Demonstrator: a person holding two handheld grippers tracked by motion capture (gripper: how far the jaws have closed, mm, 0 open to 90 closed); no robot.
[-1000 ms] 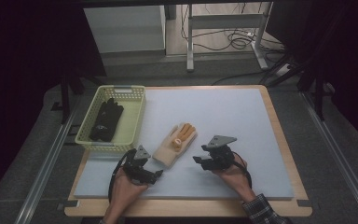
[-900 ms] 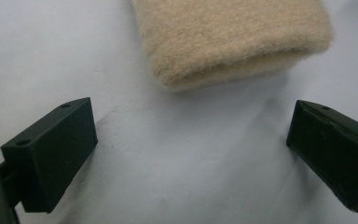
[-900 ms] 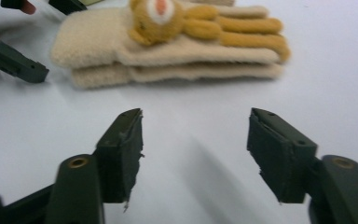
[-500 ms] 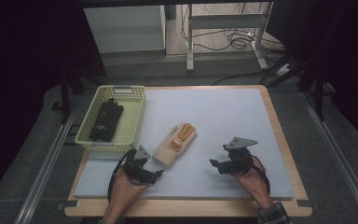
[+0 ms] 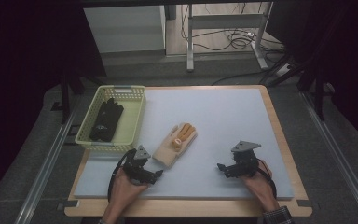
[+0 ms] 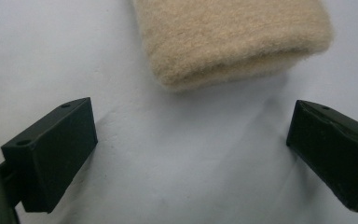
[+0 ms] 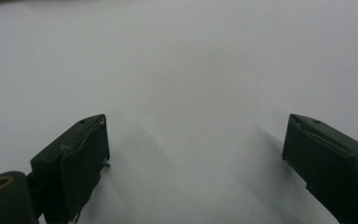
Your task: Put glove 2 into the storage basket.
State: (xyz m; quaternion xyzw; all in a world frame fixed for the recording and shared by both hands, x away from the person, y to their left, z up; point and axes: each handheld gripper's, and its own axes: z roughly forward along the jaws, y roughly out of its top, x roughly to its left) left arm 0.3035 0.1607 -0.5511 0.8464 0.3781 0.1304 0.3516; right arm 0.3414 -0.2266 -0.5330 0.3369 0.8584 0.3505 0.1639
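Left gripper point(image 5: 157, 175): I see jaws spread, just short of the beige glove point(image 5: 176, 143) cuff.
Right gripper point(image 5: 220, 166): jaws just opened wide, nothing between, over bare mat point(image 5: 223, 116).

In the left gripper view the beige glove point(image 6: 233, 39) is cut off by the top edge, so just its cuff shows. From the high view the dark items point(image 5: 106, 119) in the yellow basket point(image 5: 135, 122) are too small to identify, and the person's forearms run off the bottom edge.
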